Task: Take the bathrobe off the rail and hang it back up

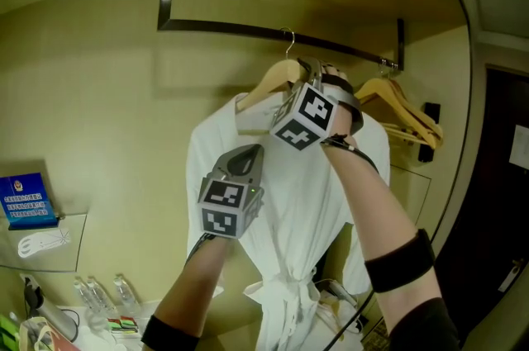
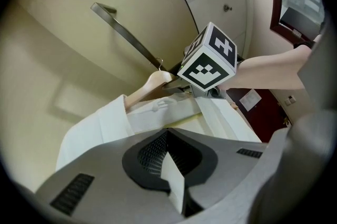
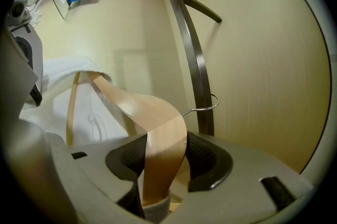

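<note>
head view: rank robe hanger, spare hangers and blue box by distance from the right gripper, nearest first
1. robe hanger: between the right gripper jaws, hooked on the rail.
2. spare hangers: just to the right, at the rail's end.
3. blue box: far left, lower down.

My right hand-held gripper (image 3: 163, 157) has the pale wooden coat hanger (image 3: 142, 109) between its jaws, with both dark pads lying against the broad shoulder of the wood. Just ahead of the right jaw, the hanger's thin wire hook (image 3: 205, 108) loops around the dark metal rail (image 3: 194, 54). The rail runs up and away from the hand-held gripper along the beige wall. Left of the jaws, a white bathrobe (image 3: 60, 70) drapes over the hanger's far arm.
</note>
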`<action>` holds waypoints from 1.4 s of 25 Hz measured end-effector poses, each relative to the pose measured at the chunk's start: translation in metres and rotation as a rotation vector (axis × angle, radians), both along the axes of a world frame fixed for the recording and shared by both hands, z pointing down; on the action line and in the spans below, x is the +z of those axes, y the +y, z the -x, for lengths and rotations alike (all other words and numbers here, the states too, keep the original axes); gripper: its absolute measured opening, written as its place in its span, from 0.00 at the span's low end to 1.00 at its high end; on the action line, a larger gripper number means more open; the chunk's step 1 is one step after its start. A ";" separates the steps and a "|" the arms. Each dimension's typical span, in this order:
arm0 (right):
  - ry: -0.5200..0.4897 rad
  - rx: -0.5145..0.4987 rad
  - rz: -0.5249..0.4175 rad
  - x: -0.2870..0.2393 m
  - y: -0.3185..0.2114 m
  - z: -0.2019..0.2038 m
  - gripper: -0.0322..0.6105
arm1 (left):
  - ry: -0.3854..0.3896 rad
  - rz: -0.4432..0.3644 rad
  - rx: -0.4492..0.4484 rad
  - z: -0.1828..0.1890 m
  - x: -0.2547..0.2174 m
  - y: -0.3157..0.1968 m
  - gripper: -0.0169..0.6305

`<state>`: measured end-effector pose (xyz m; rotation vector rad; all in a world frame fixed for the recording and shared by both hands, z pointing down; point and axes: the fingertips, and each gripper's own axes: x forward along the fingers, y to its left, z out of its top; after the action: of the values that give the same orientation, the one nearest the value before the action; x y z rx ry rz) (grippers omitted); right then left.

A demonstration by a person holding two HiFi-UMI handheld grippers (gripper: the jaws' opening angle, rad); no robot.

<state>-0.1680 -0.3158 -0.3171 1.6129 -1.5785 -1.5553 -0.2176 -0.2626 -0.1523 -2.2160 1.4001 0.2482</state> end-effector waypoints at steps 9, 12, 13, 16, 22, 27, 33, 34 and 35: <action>-0.028 -0.001 -0.010 -0.008 0.022 -0.010 0.39 | 0.023 0.009 -0.028 0.013 0.009 0.001 0.03; -0.039 -0.001 0.001 0.000 0.027 -0.014 0.39 | 0.016 0.015 -0.012 0.007 0.011 0.011 0.03; -0.043 -0.004 0.007 0.003 0.030 -0.015 0.39 | 0.015 0.016 -0.011 0.006 0.012 0.013 0.03; -0.054 -0.017 0.021 0.016 0.037 -0.017 0.39 | 0.011 0.019 -0.023 0.006 0.021 0.018 0.03; -0.061 -0.064 0.053 0.054 0.055 -0.005 0.39 | 0.030 0.036 -0.035 0.013 0.041 0.038 0.03; -0.065 -0.096 0.098 0.100 0.069 0.011 0.39 | 0.055 0.095 -0.052 0.028 0.081 0.050 0.03; -0.081 -0.117 0.217 0.201 0.070 0.021 0.39 | 0.101 0.224 -0.076 0.045 0.174 0.067 0.03; -0.089 -0.121 0.235 0.219 0.070 0.020 0.39 | 0.102 0.249 -0.080 0.045 0.190 0.070 0.03; -0.096 -0.126 0.251 0.238 0.071 0.019 0.39 | 0.104 0.270 -0.085 0.045 0.207 0.073 0.03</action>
<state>-0.1867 -0.2452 -0.0789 1.4945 -1.8750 -1.2929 -0.2624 -0.1900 0.0550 -2.3794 1.6653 0.1530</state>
